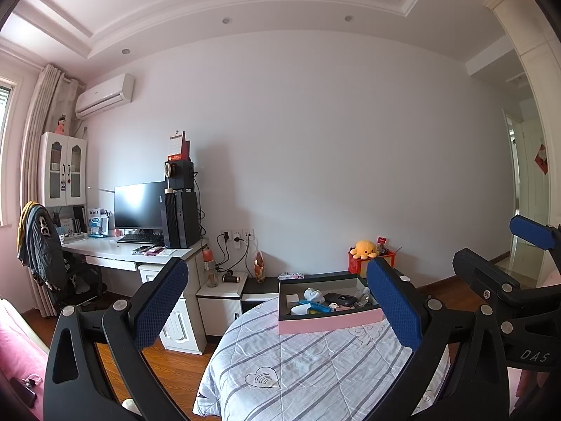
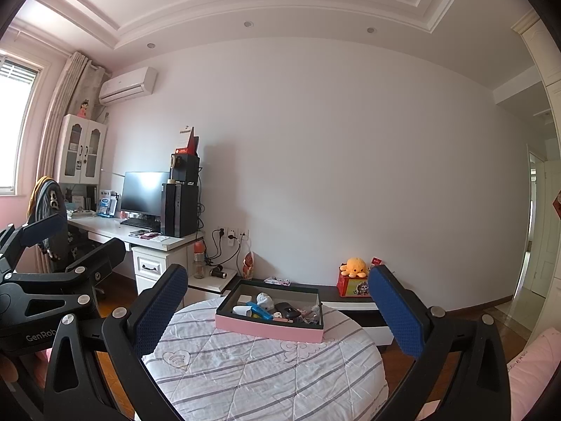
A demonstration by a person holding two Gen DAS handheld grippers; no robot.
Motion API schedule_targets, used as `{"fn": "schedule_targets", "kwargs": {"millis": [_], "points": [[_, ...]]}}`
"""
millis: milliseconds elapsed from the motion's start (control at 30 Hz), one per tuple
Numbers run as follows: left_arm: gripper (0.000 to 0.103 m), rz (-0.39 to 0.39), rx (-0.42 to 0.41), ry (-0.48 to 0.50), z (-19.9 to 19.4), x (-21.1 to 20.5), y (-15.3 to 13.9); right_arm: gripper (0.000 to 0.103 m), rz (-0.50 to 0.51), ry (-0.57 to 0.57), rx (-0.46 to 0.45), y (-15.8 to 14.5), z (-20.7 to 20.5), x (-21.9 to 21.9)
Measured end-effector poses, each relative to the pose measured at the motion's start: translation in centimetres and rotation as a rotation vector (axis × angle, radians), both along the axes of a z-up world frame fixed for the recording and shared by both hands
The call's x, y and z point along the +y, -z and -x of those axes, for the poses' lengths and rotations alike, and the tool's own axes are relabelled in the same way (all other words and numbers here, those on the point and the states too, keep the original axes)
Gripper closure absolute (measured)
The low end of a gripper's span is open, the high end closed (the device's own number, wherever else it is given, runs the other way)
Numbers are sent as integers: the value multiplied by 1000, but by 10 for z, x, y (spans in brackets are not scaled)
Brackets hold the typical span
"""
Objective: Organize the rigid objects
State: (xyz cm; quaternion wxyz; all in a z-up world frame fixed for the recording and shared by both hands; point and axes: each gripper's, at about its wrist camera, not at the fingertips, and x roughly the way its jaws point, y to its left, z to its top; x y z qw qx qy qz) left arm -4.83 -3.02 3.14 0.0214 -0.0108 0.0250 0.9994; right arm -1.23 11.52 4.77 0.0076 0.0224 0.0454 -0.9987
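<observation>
Both grippers (image 1: 277,301) (image 2: 277,308) open; door decoration (image 1: 542,159) left cam only.

Pink-sided tray (image 2: 266,331) set flat on striped quilt; white figurine (image 2: 264,300), blue item (image 2: 257,310), black device (image 2: 289,310) heaped inside.

The box (image 2: 268,331) is pink on its outer wall, with a dark rim and a grey lining; inside it lie a bright blue piece (image 2: 258,310), a white figure (image 2: 264,299) and a black device (image 2: 291,310). The quilt (image 2: 266,375) under it is white with grey stripes and a grey heart outline. Both grippers are black with blue dotted pads (image 1: 159,303) — the same on the right (image 2: 392,310). At the far wall sits a yellow-orange plush octopus (image 2: 354,266) on a red box (image 2: 352,287) — the floor is reddish-brown wood.
</observation>
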Motion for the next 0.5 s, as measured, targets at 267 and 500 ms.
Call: {"fn": "schedule_targets", "kwargs": {"millis": [267, 500], "points": [[0, 1, 1, 1, 0, -1, 0, 0, 0, 2, 0, 0, -1, 2], [0, 2, 0, 0, 0, -1, -1, 0, -1, 3, -2, -1, 0, 2]]}}
